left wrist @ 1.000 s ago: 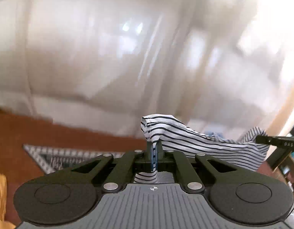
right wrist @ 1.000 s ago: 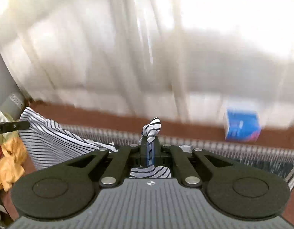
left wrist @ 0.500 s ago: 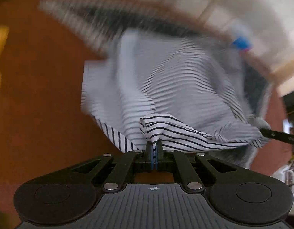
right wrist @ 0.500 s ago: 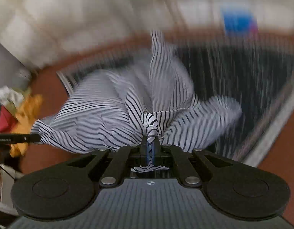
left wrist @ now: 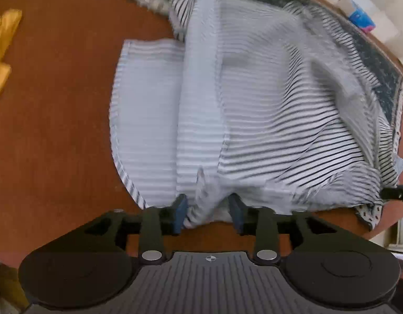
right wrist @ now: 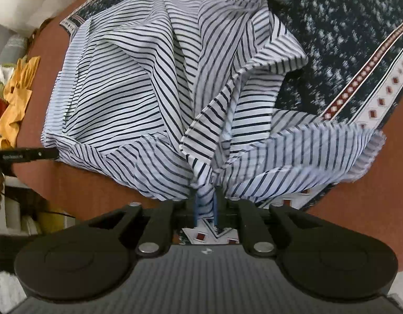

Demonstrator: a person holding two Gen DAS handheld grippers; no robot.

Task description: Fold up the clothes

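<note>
A white shirt with dark stripes (left wrist: 253,104) lies rumpled and spread over the brown surface (left wrist: 57,104) and the edge of a dark rug. My left gripper (left wrist: 208,209) points down at the shirt's near edge. Its jaws are opening, and a loose fold of cloth sits between the blue pads without being pinched. In the right wrist view the same shirt (right wrist: 149,91) fans out from my right gripper (right wrist: 205,209). Those jaws are opening too, still narrow, with a bunched corner of the shirt between them. Each view shows the other gripper's fingertip at the shirt's far edge.
A dark patterned rug (right wrist: 345,39) with a red and white border lies under the shirt's right part. A yellow garment (right wrist: 15,96) and other clothes are piled at the left. A blue box (left wrist: 362,21) stands beyond the rug.
Both grippers came down and tipped toward the surface with the shirt, which now lies spread out. Both pairs of jaws, shut on the shirt before, have parted, the left wider.
</note>
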